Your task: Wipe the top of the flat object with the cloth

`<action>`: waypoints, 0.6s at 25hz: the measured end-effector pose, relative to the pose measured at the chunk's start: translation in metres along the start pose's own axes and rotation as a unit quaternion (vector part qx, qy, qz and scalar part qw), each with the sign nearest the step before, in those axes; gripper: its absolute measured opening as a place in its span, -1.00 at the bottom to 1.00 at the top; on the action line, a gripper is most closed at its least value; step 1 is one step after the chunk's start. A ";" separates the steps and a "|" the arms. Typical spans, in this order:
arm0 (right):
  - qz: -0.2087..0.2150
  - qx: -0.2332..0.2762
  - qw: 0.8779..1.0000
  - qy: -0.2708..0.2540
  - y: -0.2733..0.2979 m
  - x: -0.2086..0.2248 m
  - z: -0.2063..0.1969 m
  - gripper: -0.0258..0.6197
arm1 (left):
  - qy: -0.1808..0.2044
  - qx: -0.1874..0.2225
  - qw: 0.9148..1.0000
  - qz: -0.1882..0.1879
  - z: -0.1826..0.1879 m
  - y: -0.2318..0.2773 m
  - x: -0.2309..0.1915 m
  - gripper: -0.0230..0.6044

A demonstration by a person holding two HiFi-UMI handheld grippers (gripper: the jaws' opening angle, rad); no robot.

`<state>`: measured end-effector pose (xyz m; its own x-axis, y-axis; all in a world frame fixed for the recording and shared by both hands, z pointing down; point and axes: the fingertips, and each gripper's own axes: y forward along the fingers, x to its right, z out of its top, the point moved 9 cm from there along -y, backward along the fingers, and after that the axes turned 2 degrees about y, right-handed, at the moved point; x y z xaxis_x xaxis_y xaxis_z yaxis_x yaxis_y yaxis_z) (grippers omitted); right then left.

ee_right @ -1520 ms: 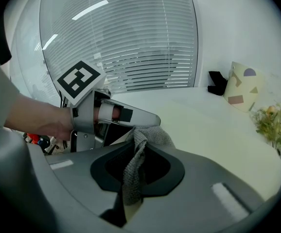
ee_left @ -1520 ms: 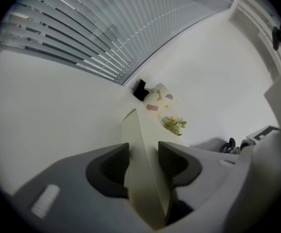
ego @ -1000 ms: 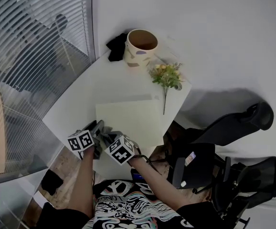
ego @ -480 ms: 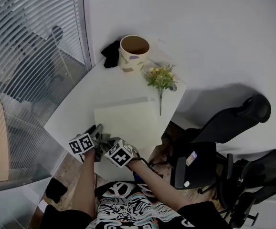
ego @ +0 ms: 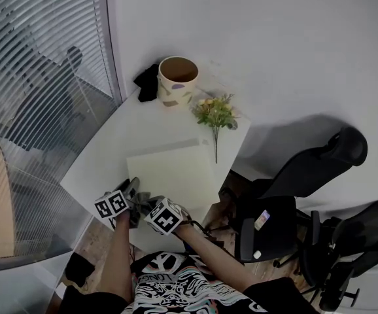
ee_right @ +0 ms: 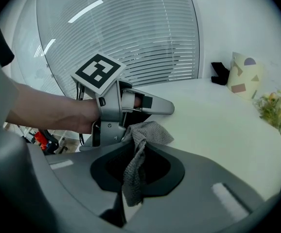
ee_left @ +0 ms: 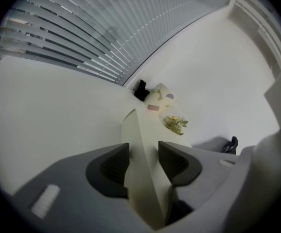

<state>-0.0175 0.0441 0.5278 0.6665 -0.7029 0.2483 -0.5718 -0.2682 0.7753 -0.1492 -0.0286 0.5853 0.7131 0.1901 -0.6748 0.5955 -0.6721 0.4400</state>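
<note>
A pale, flat square board lies on the white table. At its near left corner my left gripper is shut on the board's edge. The left gripper view shows the board edge-on between both pads of that gripper. Right beside it, my right gripper is shut on a grey cloth. In the right gripper view the cloth hangs bunched from that gripper, just short of the left gripper.
At the table's far end stand a patterned paper cup, a black object and a sprig of yellow flowers. Slatted blinds run along the left. Black office chairs stand to the right of the table.
The head view has drifted a little. Both grippers stay at the board's near left corner, with the cloth still bunched between them.
</note>
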 end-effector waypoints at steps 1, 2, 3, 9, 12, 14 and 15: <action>0.001 -0.002 1.000 0.001 0.000 0.001 0.000 -0.83 | 0.001 0.000 1.000 0.000 0.000 0.000 0.000 -0.17; 0.002 -0.003 1.000 0.002 -0.001 0.002 0.000 -0.83 | 0.001 0.000 1.000 -0.001 0.001 0.000 0.000 -0.17; 0.002 -0.003 1.000 0.003 -0.002 0.003 0.001 -0.83 | 0.002 0.000 1.000 -0.001 0.001 0.000 0.000 -0.17; -0.005 -0.005 1.000 0.007 -0.007 0.013 0.000 -0.83 | 0.014 -0.003 1.000 -0.001 0.004 0.003 0.000 -0.17; -0.009 -0.005 1.000 0.016 -0.006 0.019 -0.007 -0.83 | 0.009 -0.003 1.000 -0.002 0.002 0.001 -0.001 -0.17; -0.010 -0.003 1.000 0.017 -0.012 0.022 -0.007 -0.83 | 0.006 -0.003 1.000 -0.002 0.000 0.000 -0.002 -0.17; -0.010 0.000 1.000 0.017 -0.015 0.023 -0.005 -0.83 | 0.007 -0.002 1.000 -0.003 0.000 0.000 -0.001 -0.17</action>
<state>0.0095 0.0353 0.5248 0.6944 -0.6740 0.2520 -0.5572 -0.2820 0.7811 -0.1501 -0.0289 0.5857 0.7142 0.2040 -0.6696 0.6018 -0.6674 0.4385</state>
